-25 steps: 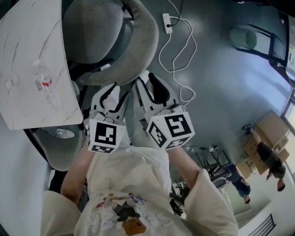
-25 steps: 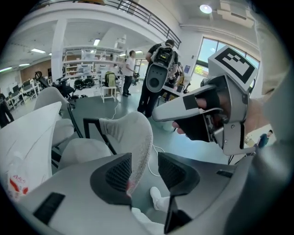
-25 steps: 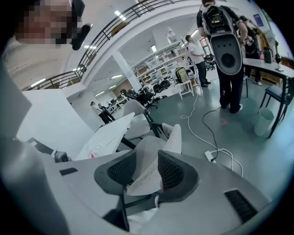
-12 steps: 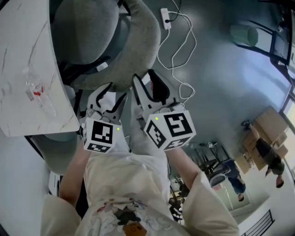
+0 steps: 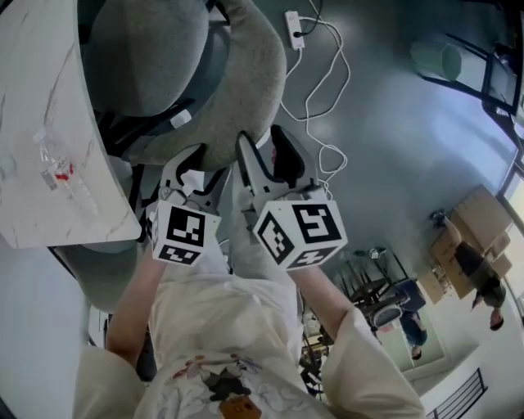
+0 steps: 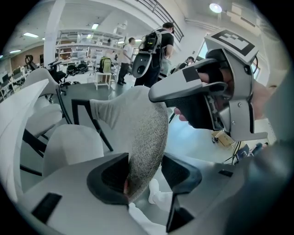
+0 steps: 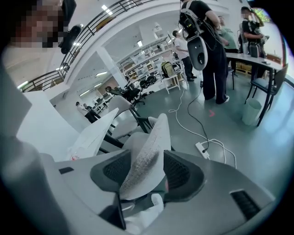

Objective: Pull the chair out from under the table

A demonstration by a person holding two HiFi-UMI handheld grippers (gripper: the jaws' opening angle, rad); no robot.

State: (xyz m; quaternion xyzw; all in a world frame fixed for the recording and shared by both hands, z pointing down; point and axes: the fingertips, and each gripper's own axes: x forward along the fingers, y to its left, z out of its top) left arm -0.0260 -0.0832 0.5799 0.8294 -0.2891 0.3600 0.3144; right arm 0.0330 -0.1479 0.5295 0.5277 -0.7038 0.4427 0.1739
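A: Where's the chair [image 5: 155, 57] at this moment?

B: Grey upholstered one, hard by the table [image 5: 41, 106]. The seat's near edge runs in under the white veined top, and the curved backrest [image 5: 262, 74] wraps round the side away from the table.

A: And the two tools?

B: Both on that backrest rim, on the chair's far side from the table. The left gripper [image 5: 195, 168] is the one nearer the table, with the right gripper [image 5: 266, 154] just beside it, further out.

A: Have they got a grip?

B: No squeeze that I can see. The left gripper's jaws are opening. The fabric rim stands between them, leaning against one pad with daylight at the other. The right gripper's jaws are opening too, spread wide, and the rim stands up between the pads without being pinched.

A: Anything on the table?

B: A clear plastic bottle [image 5: 61, 168] with a red label, lying on its side on the top.

A: And out past the chair?

B: On the floor, away from the table beyond the backrest, there's a white power strip [image 5: 293, 20] with its cable [image 5: 315, 106] looping loose. People [image 6: 158, 50] are standing further off across the room.
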